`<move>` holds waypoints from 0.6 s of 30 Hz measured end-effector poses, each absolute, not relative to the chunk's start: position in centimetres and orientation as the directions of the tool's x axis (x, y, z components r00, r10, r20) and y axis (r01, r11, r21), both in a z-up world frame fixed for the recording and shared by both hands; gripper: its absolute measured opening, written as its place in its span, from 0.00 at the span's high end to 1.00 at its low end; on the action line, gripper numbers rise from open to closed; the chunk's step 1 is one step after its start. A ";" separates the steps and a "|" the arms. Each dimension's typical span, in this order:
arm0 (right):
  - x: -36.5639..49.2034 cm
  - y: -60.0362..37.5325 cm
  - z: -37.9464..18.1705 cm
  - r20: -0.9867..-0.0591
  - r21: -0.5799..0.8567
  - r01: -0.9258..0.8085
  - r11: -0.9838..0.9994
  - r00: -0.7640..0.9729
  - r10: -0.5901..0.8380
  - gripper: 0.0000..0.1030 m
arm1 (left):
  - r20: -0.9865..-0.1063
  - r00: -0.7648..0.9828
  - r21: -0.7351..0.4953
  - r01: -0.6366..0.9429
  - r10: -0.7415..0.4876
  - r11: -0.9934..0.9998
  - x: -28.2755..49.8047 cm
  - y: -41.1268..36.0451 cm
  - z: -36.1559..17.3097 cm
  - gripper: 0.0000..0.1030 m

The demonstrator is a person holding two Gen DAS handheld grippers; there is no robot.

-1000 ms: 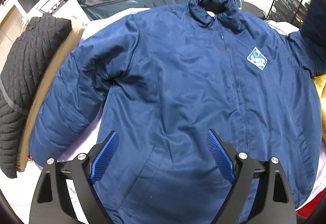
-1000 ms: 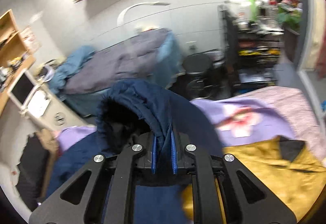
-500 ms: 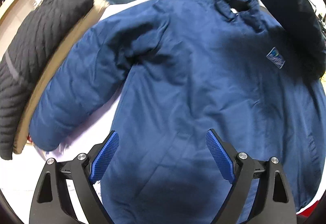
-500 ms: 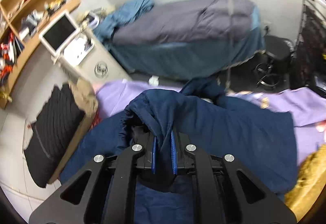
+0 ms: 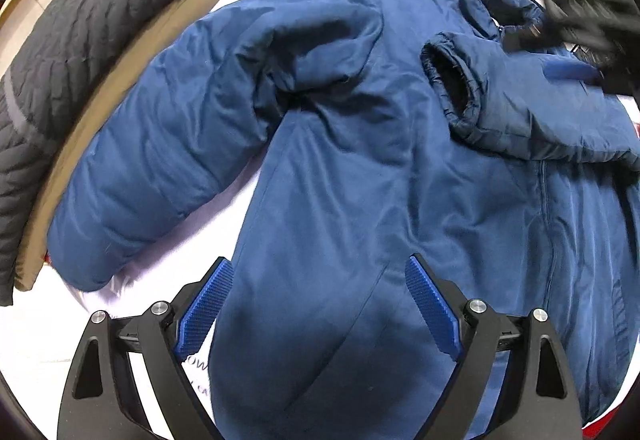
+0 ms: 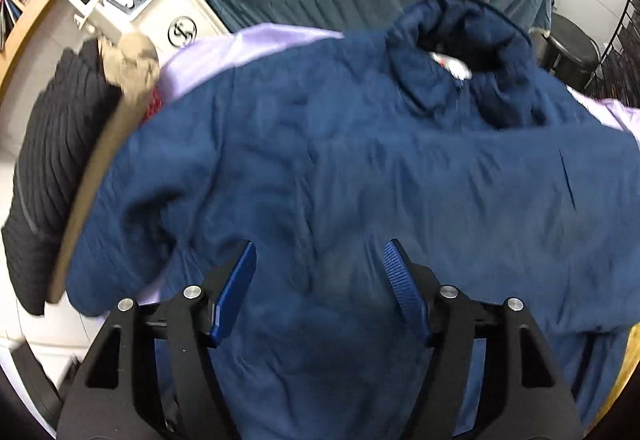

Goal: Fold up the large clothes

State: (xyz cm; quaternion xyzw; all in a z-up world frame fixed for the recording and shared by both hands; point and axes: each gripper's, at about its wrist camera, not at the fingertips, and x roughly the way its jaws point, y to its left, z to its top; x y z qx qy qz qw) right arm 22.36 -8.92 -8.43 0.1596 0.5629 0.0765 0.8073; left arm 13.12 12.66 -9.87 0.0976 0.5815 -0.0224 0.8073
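Now: navy jacket (image 5: 400, 180) lies front-up across the lilac-covered bed (image 5: 224, 224). One sleeve (image 5: 532, 112) is folded across the chest near the collar; the other sleeve (image 5: 168, 160) lies out toward the bed's edge by the black quilted coat (image 5: 72, 52). Right gripper (image 6: 318, 288) has just been opening, nothing between its fingers. Left gripper (image 5: 316, 304) spread, empty, over the hem. Risk: puffy sleeve may spring back unfolded.

A black quilted coat (image 5: 76, 52) crowds the left edge; pale sheet (image 5: 132, 304) beside it lies bare.
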 end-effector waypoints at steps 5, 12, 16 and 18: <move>17.7 -13.5 -8.6 -0.853 0.441 0.097 0.892 0.355 0.383 0.25 | -0.950 0.311 0.094 0.186 0.032 0.978 14.7 10.6 -10.3 0.16; 11.5 -23.4 -10.7 -0.905 0.348 0.356 0.867 0.370 0.211 0.25 | -0.948 0.319 0.070 0.241 -0.011 0.968 18.6 7.5 -9.6 0.16; 9.2 -27.5 -11.1 -0.914 0.321 0.444 0.837 0.377 0.151 0.25 | -0.938 0.336 -0.011 0.206 -0.081 0.979 22.8 5.7 -8.7 0.16; 8.6 -28.6 -11.1 -0.918 0.306 0.463 0.832 0.376 0.129 0.25 | -0.940 0.323 -0.043 0.207 -0.110 0.977 24.3 4.3 -9.1 0.16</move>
